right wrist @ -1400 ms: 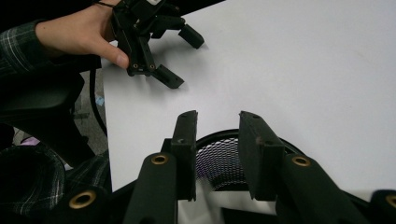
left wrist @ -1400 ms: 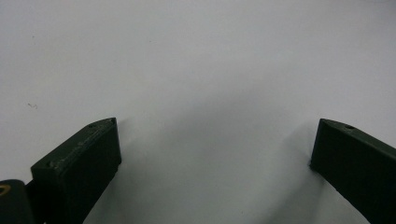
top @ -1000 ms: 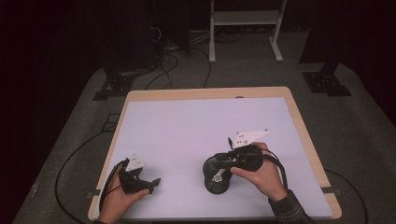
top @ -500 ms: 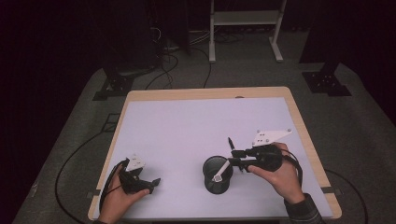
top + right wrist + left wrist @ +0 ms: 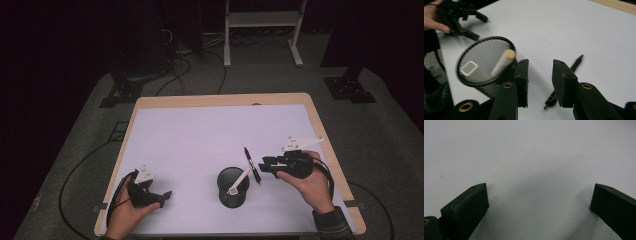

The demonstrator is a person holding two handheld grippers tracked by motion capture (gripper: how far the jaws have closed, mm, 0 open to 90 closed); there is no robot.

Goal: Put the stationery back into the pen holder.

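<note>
**Pen on the bench, marker in the mesh cup**

We see the right gripper [image 5: 266, 163] held above the bench [image 5: 200, 135] near its right edge, its fingers [image 5: 522, 75] parted with a modest gap and gripping nothing. Just ahead of those fingers lies a black pen [image 5: 251, 165], flat on the white surface, running roughly from the near edge toward the far one. In the right gripper view the pen [image 5: 564, 80] shows between and beyond the two fingers, apart from them.

Just left of the pen stands a black mesh pen cup [image 5: 233, 187], upright, close to the near edge of the bench and a little right of its middle. A white marker [image 5: 239, 181] leans inside it, its upper end resting on the cup's rim on the pen's side. The right gripper view shows the marker [image 5: 502, 62] tilted in the cup [image 5: 484, 62].

We find the left gripper [image 5: 159, 196] near the near left corner, well apart from the cup. Its fingers [image 5: 469, 205] are spread wide over bare white bench, empty.
</note>
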